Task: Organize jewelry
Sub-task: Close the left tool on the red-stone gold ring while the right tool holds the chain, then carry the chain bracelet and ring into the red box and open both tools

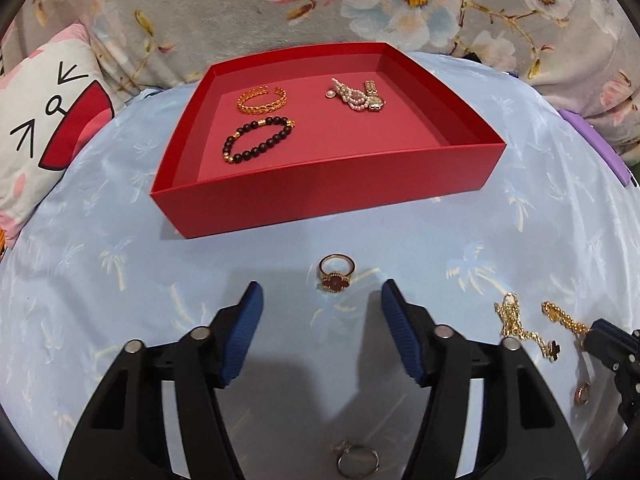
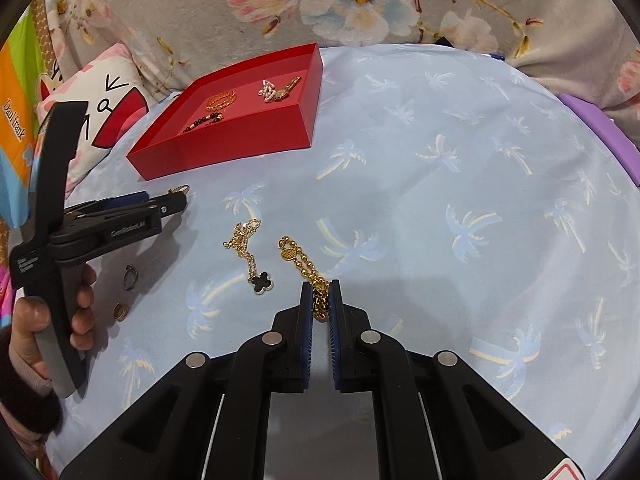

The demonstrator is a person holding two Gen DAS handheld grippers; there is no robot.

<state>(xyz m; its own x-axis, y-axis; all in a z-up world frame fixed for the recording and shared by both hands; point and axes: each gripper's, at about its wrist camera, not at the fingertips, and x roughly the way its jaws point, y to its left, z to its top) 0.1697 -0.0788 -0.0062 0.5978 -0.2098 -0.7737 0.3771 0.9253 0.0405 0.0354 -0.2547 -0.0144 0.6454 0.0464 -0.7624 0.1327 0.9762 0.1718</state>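
Far left: a cartoon-print pillow (image 1: 48, 120) lies against the floral blanket (image 1: 240, 20) at the back.

Next, a person's hand (image 2: 60, 320) grips the handle of the left tongs (image 1: 322, 292). Their blue pads (image 1: 250, 312) stand apart, released, holding nothing; a gold ring with a dark clover face (image 1: 335, 276) lies on the palm-print sheet (image 2: 440, 200) just ahead of the gap, untouched. A thin plain ring (image 1: 357, 460) lies below, between the tong arms, and a small gold band (image 1: 582, 394) lies at the lower right of that view.

Centre: the red tray (image 1: 320, 192) rests on the sheet. Inside it are a gold chain bangle (image 1: 262, 100), a dark bead bracelet (image 1: 258, 140), and, further right, a pearl piece (image 1: 352, 94) touching a small gold watch (image 1: 375, 98).

Right of the left tongs: a gold chain with a black clover pendant (image 2: 250, 252) lies loose on the sheet. Just beside it, the right tongs (image 2: 321, 300) are clenched on one end of a gold bead bracelet (image 2: 300, 260); the rest trails forward on the sheet.
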